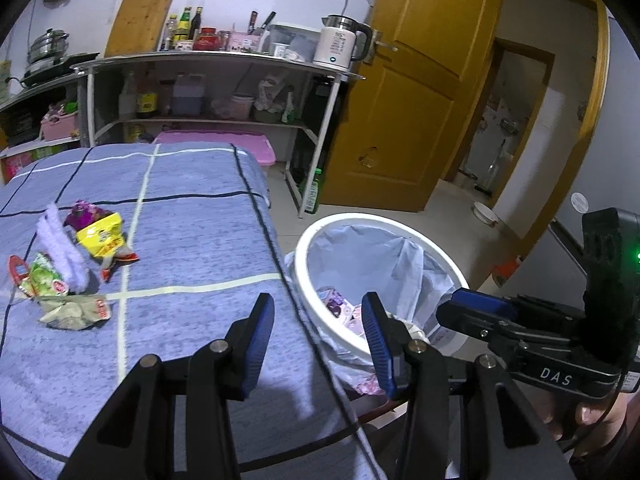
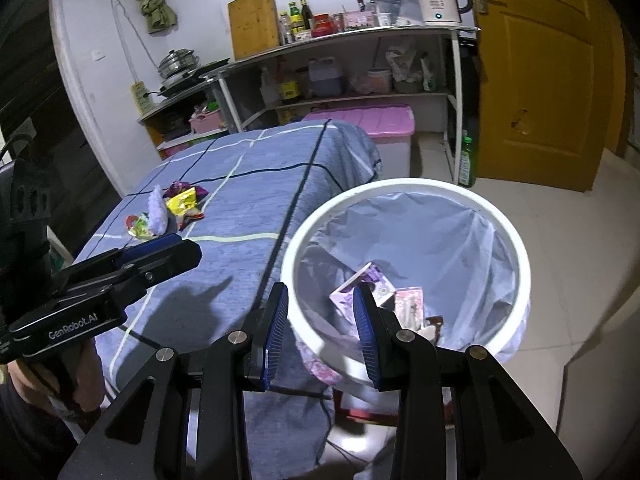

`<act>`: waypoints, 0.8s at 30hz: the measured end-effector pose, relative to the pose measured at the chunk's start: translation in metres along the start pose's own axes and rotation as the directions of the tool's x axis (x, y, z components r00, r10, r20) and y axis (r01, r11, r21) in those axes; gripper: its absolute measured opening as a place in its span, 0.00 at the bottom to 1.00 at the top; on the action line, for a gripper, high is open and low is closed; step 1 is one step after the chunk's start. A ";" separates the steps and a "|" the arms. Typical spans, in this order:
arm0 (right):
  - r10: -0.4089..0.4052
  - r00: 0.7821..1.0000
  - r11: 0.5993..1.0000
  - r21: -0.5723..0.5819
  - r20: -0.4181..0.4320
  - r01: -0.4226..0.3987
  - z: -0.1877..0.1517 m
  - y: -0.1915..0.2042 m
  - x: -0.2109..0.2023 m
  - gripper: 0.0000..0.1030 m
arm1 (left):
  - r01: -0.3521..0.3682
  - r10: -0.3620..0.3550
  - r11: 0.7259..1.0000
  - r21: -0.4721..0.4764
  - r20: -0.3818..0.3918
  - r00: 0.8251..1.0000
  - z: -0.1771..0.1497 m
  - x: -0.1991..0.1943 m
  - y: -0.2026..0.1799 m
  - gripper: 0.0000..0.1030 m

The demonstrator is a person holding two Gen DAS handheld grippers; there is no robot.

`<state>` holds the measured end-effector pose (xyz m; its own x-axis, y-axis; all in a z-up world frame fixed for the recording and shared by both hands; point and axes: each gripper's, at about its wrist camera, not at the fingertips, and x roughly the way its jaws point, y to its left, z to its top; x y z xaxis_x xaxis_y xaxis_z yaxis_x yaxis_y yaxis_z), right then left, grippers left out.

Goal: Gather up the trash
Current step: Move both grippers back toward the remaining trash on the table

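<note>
Print on the crumpled wrappers point(image 1: 76, 264) is too small to read; they lie in a heap at nine o'clock on the cloth-covered worktop point(image 1: 192, 220). The round white bin point(image 2: 404, 192), lined with thin translucent plastic, holds flat cartons point(image 2: 372, 280). The left hand-held gripper point(image 1: 316, 344) and the right hand-held gripper point(image 2: 320, 332) both stand partly open, empty.

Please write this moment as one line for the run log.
left tool: open, empty | right tool: open, empty, over bin | wrappers: on table | bin: holds some trash

Bare cloth point(image 1: 192, 240) lies open up to the trash pile point(image 1: 72, 256) (bin point(image 2: 404, 190) alongside).
</note>
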<state>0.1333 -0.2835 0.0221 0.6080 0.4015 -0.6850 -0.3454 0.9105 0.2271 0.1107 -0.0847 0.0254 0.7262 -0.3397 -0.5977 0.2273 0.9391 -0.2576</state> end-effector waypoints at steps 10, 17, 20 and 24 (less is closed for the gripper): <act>0.057 0.998 0.997 -0.041 -0.024 -0.058 0.001 0.024 0.015 0.34 | -0.067 0.067 0.996 -0.054 0.006 0.998 -0.014 -0.013 0.034 0.46; 0.099 0.993 0.993 -0.064 -0.056 -0.103 0.000 0.041 0.031 0.35 | -0.138 0.139 0.984 -0.115 0.002 0.990 -0.026 -0.025 0.067 0.46; 0.118 0.991 0.990 -0.075 -0.063 -0.123 0.002 0.048 0.036 0.41 | -0.171 0.173 0.974 -0.146 0.005 0.985 -0.030 -0.031 0.082 0.46; 0.137 0.988 0.985 -0.094 -0.066 -0.143 0.005 0.060 0.041 0.42 | -0.213 0.219 0.960 -0.183 0.013 0.976 -0.032 -0.041 0.103 0.46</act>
<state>0.1412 -0.2117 0.0115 0.5062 0.5154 -0.6915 -0.4947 0.8303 0.2567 0.0835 0.0248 -0.0009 0.7666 -0.1249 -0.6298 -0.0557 0.9643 -0.2590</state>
